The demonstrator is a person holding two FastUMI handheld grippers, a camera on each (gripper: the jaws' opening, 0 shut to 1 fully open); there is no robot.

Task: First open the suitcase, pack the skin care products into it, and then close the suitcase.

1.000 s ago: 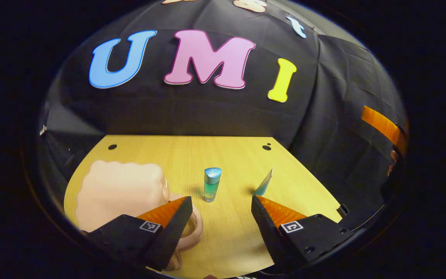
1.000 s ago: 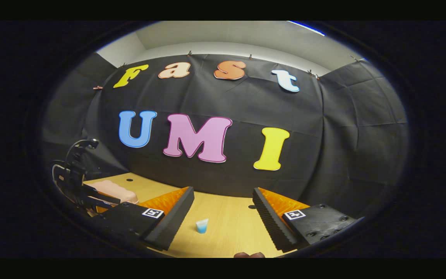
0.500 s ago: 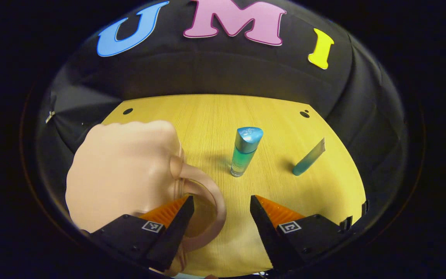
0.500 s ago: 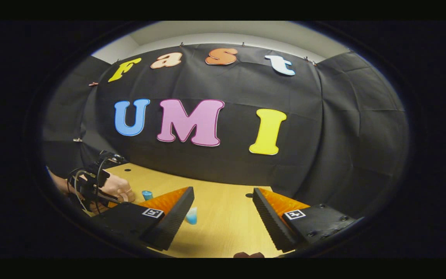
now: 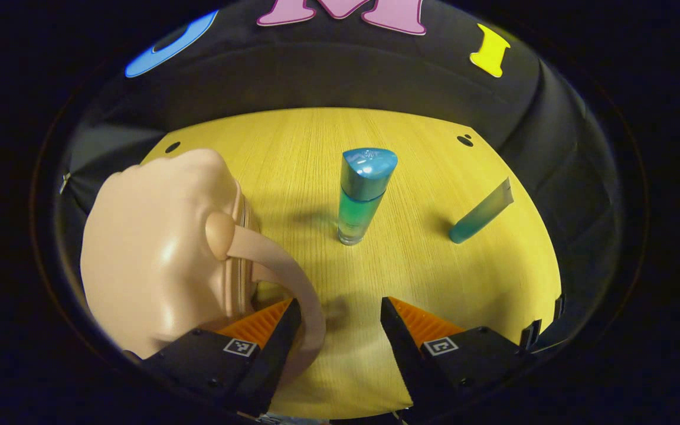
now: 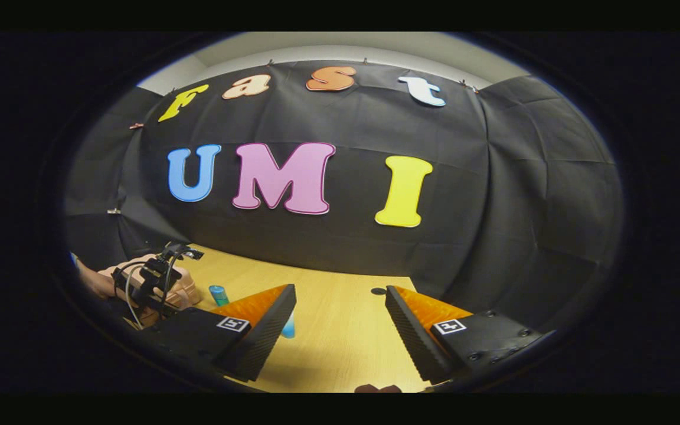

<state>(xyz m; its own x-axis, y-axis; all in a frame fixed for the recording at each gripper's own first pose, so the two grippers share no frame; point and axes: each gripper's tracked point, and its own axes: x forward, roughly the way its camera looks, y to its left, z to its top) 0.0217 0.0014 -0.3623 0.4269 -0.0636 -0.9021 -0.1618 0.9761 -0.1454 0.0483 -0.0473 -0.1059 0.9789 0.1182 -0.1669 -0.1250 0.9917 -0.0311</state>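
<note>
Right now the left gripper point(image 5: 335, 321) hangs spread wide over the yellow wooden table point(image 5: 411, 277), gripping nothing, its near finger just beside the looped carry handle point(image 5: 281, 277) of the small, glossy peach-pink hard-shell suitcase point(image 5: 151, 260). The suitcase stands closed at the left of the left gripper view, its zip seam running down the edge that faces the gripper. The step in hand looks to be opening it, and that probably goes best by finding the zip pull or the seam rather than the soft handle, and steadying the rounded shell so it does not slide on the smooth table; I cannot make out the zip pull. Farther out stands a tall teal bottle with a blue wedge-shaped cap point(image 5: 361, 198), upright, and well to its right a slim teal tube point(image 5: 480, 212) standing on its cap. The right gripper point(image 6: 340, 321) is also spread and empty, held above the table.
</note>
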